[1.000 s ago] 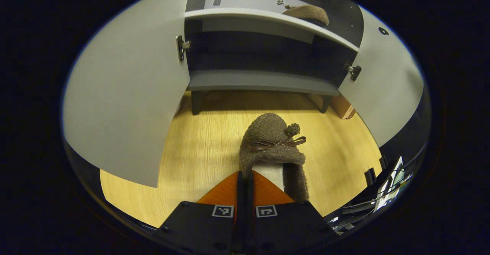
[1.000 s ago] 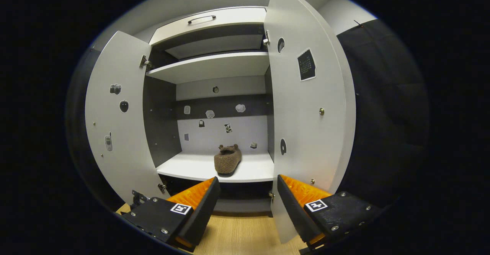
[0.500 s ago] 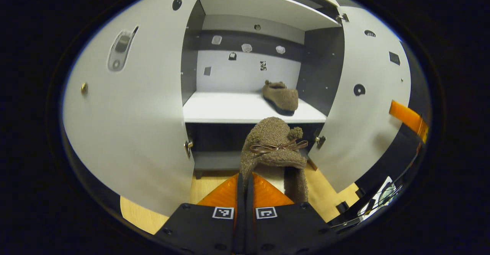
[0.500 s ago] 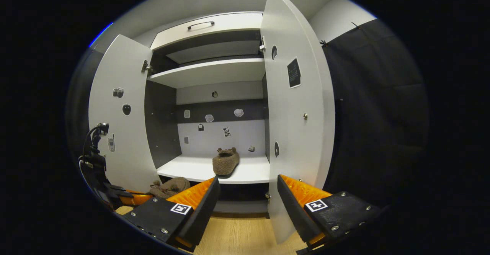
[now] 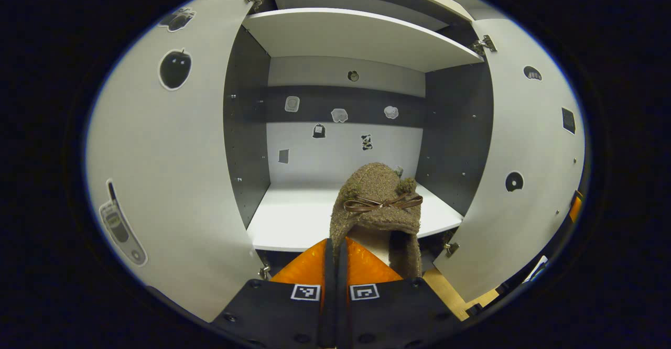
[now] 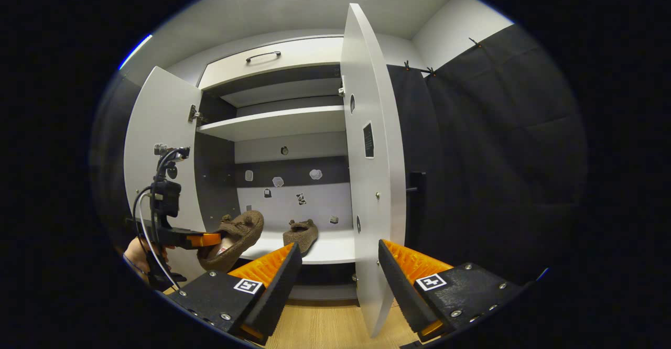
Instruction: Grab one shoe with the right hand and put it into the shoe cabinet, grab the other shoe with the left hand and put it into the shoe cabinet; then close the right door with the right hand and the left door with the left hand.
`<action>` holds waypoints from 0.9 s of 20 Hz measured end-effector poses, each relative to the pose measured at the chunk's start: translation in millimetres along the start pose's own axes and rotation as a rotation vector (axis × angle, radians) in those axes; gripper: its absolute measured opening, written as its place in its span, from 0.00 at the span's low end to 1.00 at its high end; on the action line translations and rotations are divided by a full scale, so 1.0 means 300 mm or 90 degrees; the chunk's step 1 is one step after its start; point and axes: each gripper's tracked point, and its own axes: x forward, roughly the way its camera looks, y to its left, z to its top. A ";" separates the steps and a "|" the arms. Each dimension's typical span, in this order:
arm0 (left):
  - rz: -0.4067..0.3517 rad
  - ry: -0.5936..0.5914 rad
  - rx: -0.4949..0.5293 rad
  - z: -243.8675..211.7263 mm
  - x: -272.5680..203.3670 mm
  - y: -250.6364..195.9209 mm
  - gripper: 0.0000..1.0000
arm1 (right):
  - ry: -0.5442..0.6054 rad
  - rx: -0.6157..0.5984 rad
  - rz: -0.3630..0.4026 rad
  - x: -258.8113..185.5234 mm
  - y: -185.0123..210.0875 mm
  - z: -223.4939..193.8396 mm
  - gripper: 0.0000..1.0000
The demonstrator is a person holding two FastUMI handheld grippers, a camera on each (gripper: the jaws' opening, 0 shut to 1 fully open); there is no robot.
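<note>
White laminate is framing the shoe cabinet (image 5: 335,34), both doors standing wide, with the first shoe (image 6: 301,235) already lying on the shelf (image 5: 293,223). The left tool (image 5: 335,257) is gripping the second shoe (image 5: 378,210) by one thin side of its collar in front of that shelf, so it is risking slipping out or snagging the shelf edge. The right tool (image 6: 338,275) is waiting released.

The left claw (image 5: 335,254) has lifted its shoe (image 5: 378,207) to the cabinet's shelf (image 5: 293,223) — right claw (image 6: 338,270) (open) retreated.
</note>
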 end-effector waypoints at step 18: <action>0.058 0.124 -0.089 -0.013 0.574 0.208 0.07 | -0.016 0.003 0.017 0.053 0.057 0.052 0.90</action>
